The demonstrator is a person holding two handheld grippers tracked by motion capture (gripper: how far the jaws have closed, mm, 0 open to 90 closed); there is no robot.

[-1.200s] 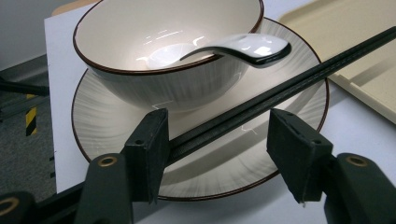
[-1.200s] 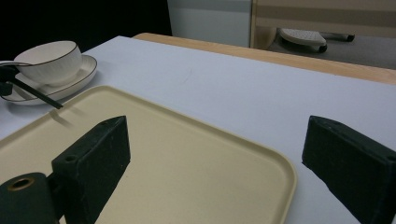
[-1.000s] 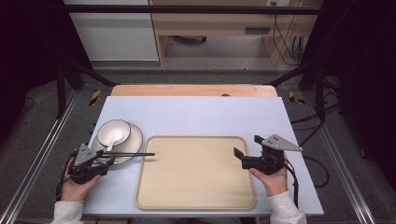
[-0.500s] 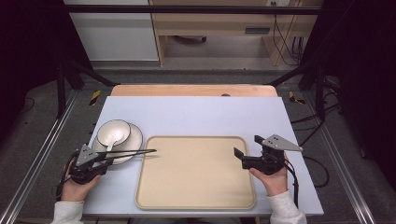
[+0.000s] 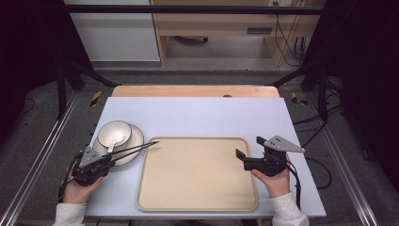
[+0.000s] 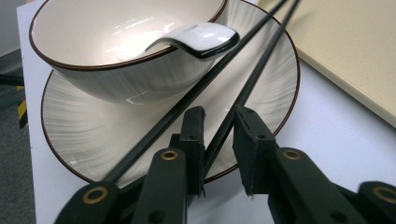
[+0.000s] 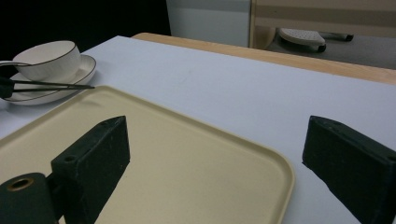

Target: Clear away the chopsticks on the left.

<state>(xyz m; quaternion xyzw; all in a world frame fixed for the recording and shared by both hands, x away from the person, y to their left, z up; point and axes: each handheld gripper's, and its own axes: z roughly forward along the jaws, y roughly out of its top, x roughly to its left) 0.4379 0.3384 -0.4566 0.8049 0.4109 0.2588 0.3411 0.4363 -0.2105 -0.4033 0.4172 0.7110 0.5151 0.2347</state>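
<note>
One bowl [image 5: 114, 133], one plate [image 5: 134, 141], one spoon [image 6: 196, 38], two chopsticks [image 5: 136, 147], one tray [image 5: 197, 174].

Beyond the table [image 5: 197, 113], grey floor [image 5: 42, 141] meets a wooden cabinet [image 5: 211, 28] (cables [image 5: 287, 42] trailing beside it).

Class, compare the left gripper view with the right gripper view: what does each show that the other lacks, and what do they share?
Left gripper view alone: the spoon resting in the bowl, and the narrow jaws gripping the chopsticks. Right gripper view alone: wide-open jaws, the tray's near corner, the wooden table edge and the room beyond. Shared: bowl, plate, chopsticks, tray and white tabletop.
</note>
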